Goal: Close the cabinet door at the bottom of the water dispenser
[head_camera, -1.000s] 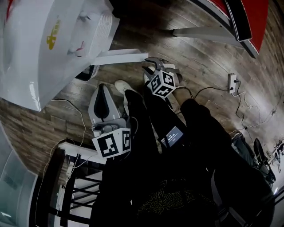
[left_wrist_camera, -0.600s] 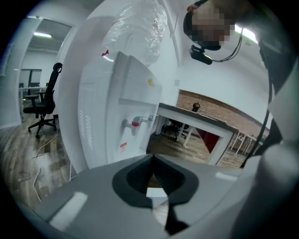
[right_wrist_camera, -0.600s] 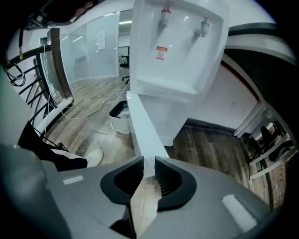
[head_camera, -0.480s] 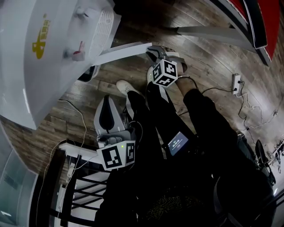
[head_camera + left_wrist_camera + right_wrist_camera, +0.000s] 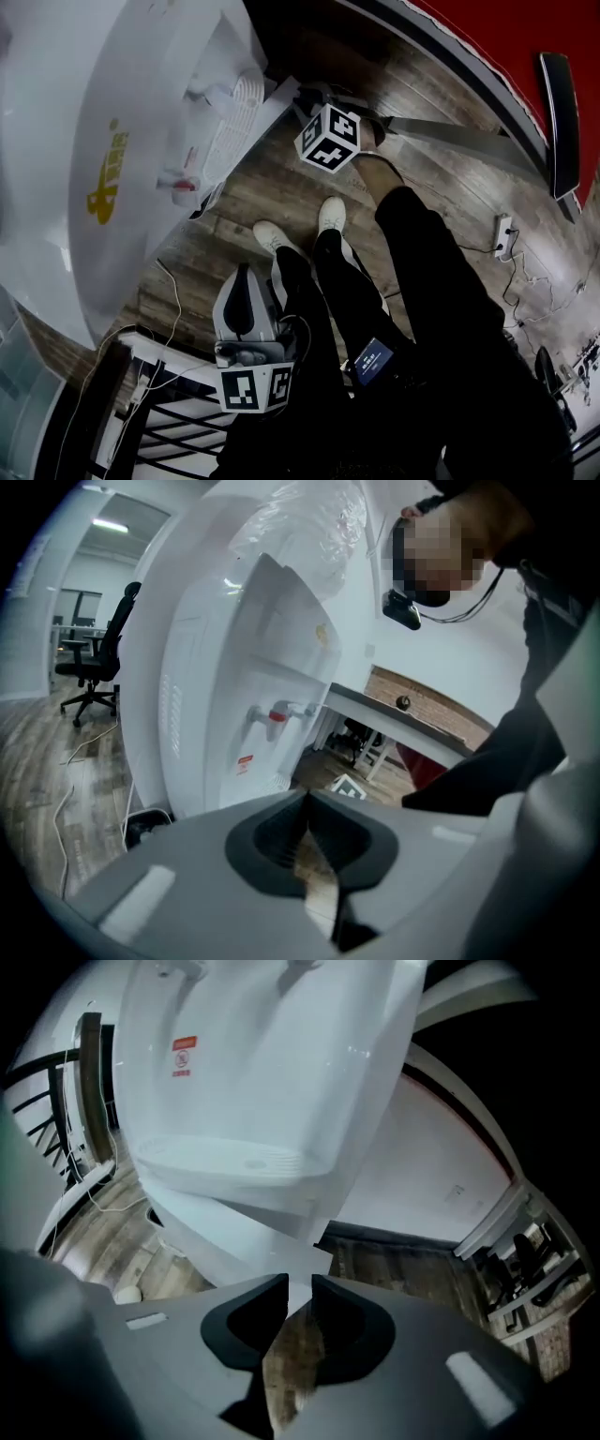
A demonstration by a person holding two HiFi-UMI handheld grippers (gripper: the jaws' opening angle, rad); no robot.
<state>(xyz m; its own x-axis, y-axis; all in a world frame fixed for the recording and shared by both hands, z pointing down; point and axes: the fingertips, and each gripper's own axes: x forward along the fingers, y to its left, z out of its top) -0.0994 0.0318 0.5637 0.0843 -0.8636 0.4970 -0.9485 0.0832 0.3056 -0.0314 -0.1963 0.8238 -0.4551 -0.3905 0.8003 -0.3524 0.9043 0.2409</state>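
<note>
The white water dispenser fills the left of the head view. Its cabinet door stands slightly ajar near the base. My right gripper is at the door's free edge, under its marker cube. In the right gripper view the door runs in from the left, and its corner sits in the narrow gap of my right gripper. The jaws are opening slightly but still hold that corner. My left gripper hangs low by the person's legs. In its own view my left gripper is shut on nothing and faces the dispenser.
The person's shoes stand on the wood floor just right of the dispenser. A cable trails by its base. A black rack is at the lower left and a power strip at the right. An office chair stands far left.
My right gripper swept up and left toward the dispenser, and the door swung in with it from wide open to nearly closed. My left gripper sank a little.
</note>
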